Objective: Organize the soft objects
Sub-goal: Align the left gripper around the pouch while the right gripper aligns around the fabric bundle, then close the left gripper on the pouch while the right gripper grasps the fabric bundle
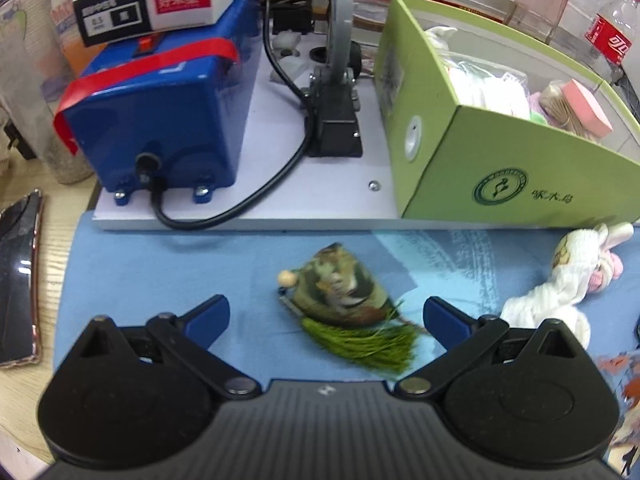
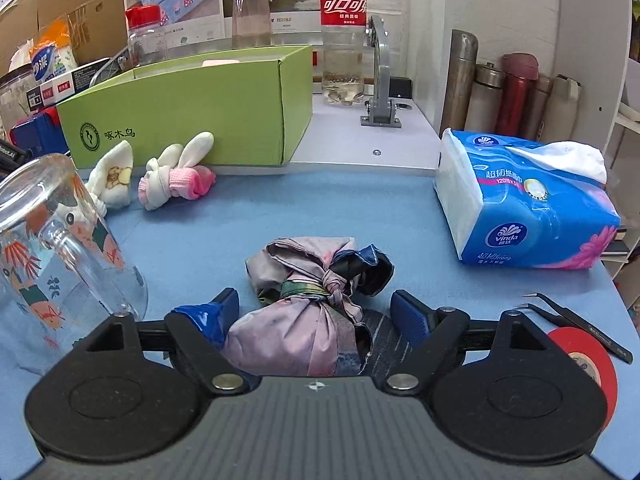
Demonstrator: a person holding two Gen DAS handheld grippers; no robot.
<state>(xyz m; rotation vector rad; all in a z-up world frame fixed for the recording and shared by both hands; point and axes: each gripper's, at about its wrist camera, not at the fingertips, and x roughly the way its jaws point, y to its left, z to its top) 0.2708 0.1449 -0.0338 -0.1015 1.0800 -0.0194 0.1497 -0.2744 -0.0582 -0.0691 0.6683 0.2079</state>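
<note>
two grippers poised over soft things on a blue mat

left wrist view: the left gripper [image 1: 326,316] hangs low over the blue mat [image 1: 160,272], its blue-tipped fingers [image 1: 210,312] spread wide and touching nothing. between them, slightly toward 1 o'clock, lies a camouflage-patterned fabric pouch with a green tassel [image 1: 346,304] and a wooden bead. at 2 o'clock a white knotted sock bundle with pink trim [image 1: 568,280] rests near the mat's edge. beyond it, at 1 o'clock, stands an open green cardboard box [image 1: 480,152] already holding pale soft items. at 11 o'clock sits a blue metal machine [image 1: 160,116] with a black cable.

right wrist view: the right gripper [image 2: 314,314] is spread as well, its fingers flanking a knotted pink-grey cloth bundle [image 2: 304,304]; whether the left finger touches it cannot be told. a printed clear glass mug [image 2: 60,248] stands at 9 o'clock, a blue tissue pack [image 2: 520,208] at 2 o'clock. at 11 o'clock two white sock bundles lie just before the green box.
</note>
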